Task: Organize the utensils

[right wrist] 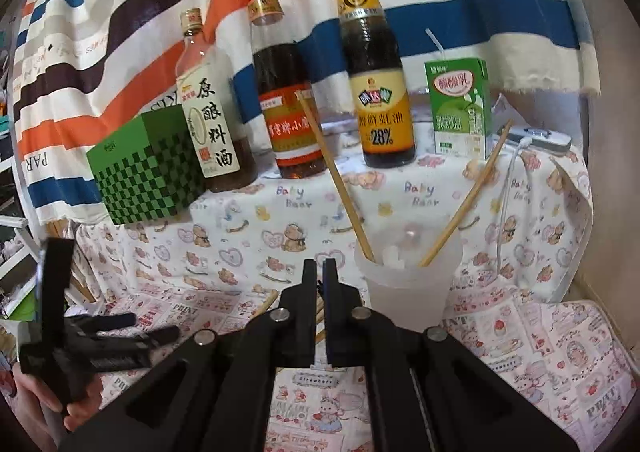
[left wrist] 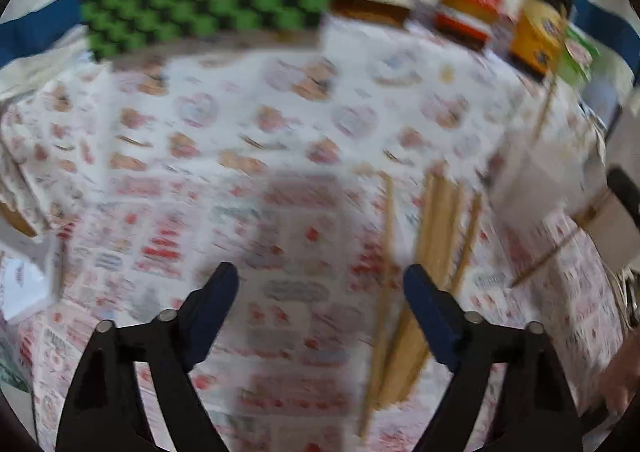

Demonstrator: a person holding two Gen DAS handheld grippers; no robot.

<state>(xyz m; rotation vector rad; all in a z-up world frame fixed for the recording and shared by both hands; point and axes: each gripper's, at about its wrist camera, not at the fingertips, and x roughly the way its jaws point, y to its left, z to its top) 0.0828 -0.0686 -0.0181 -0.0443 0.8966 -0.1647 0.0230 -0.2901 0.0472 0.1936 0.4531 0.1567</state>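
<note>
A frosted plastic cup [right wrist: 408,288] stands on the patterned tablecloth with two wooden chopsticks [right wrist: 340,180] leaning out of it. My right gripper [right wrist: 319,264] hovers just left of the cup, shut with nothing between its fingers. More chopsticks [right wrist: 269,302] lie on the cloth behind it. The left wrist view is blurred. It shows several loose chopsticks [left wrist: 440,220] lying flat on the cloth. My left gripper [left wrist: 320,276] is open above them, its right finger over the bundle, gripping nothing. The cup [left wrist: 524,180] shows dimly at the right. A hand holds the left gripper [right wrist: 156,324] at lower left.
Three sauce bottles [right wrist: 378,92] stand along the back, with a green checkered box [right wrist: 148,168] at their left and a green milk carton [right wrist: 460,104] at their right. A striped cloth [right wrist: 480,4] hangs behind. A white cable [right wrist: 504,212] runs down the right side.
</note>
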